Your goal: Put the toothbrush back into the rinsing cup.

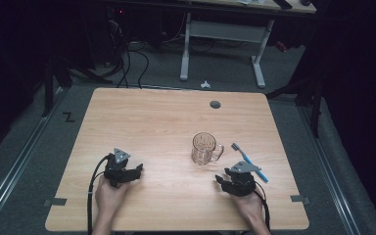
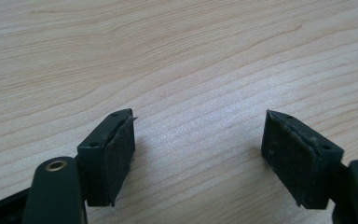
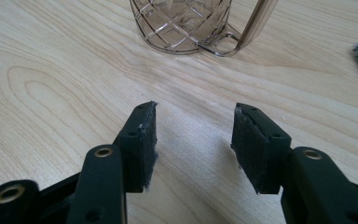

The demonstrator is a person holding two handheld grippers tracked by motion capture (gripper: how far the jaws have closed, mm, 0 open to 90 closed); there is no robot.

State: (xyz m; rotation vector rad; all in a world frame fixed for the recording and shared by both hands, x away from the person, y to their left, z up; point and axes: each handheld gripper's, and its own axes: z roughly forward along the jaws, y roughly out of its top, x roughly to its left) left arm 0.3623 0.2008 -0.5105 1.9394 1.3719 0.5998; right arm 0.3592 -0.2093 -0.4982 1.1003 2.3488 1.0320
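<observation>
Two grippers rested on the table (image 1: 176, 117), mug (image 1: 206, 149) and toothbrush (image 1: 249, 162) ahead.
We held the left gripper (image 2: 198, 140) wide open and empty, the right gripper (image 3: 195, 126) part open and empty, just short of the mug. We judged the toothbrush beside it came next: approach square across its handle, low and slow.

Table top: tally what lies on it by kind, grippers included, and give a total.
Glass mug: 1
Blue toothbrush: 1
Grippers: 2, the left gripper and the right gripper, both resting on the wooden table with jaws apart and nothing between them
Total: 4
</observation>
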